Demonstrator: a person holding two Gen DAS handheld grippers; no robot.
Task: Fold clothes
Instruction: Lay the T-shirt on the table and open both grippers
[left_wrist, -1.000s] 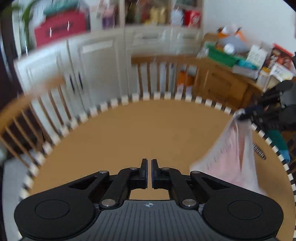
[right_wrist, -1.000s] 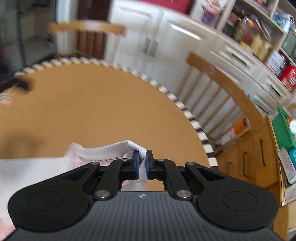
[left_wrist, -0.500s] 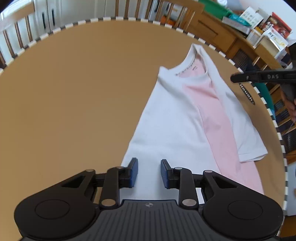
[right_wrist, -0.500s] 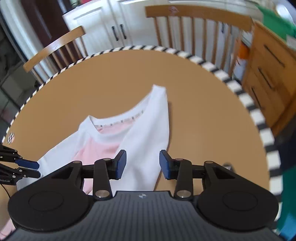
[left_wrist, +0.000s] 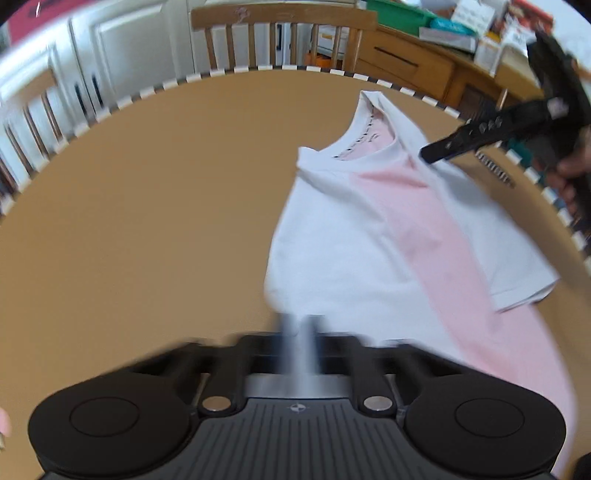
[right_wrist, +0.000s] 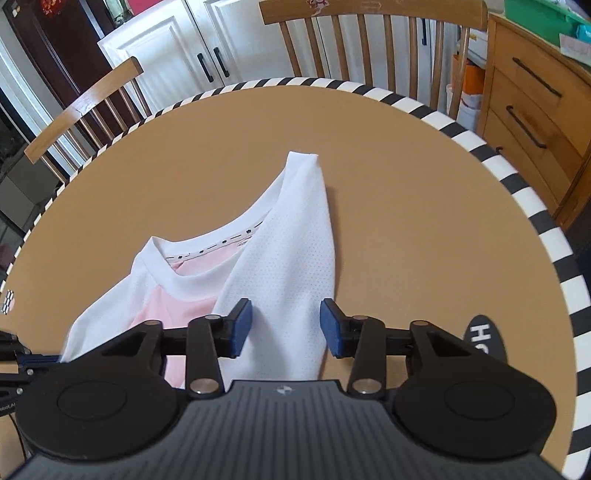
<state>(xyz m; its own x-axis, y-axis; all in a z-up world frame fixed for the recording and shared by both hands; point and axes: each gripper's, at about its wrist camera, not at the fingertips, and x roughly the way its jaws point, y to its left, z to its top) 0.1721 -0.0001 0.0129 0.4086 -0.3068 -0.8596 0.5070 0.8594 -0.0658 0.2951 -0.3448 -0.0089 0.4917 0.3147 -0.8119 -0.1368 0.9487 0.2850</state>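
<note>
Lying: a white and pink T-shirt (left_wrist: 399, 236) is spread flat on the round brown table (left_wrist: 147, 206), toward the table's right side in the left wrist view, neck opening pointing to the far edge.
Shirt layout: a pink strip runs lengthwise down the middle, with white panels folded in on both sides; one short sleeve sticks out at the right.
Collar: white ribbed neckband with a dotted tape inside, pink cloth showing below it in the right wrist view.
Left gripper (left_wrist: 300, 328): blurred in its own view; the fingers are together, jaws shut after a brief opening and closing, low at the near hem of the shirt. Whether cloth is pinched between them cannot be told.
Right gripper (right_wrist: 285, 325): jaws partly apart and lately narrowing a little, blue pads (right_wrist: 241, 321) standing on either side of the white shoulder panel, not pressing on it.
Right gripper, seen from the left: black fingers over the shoulder area near the collar, held by a hand (left_wrist: 569, 173) at the right edge.
Table rim: black and white striped band.
Surroundings: wooden chairs (right_wrist: 373, 40) beyond the far edge, white cupboards (right_wrist: 177, 48) behind, a wooden dresser (right_wrist: 532, 110) at right.
</note>
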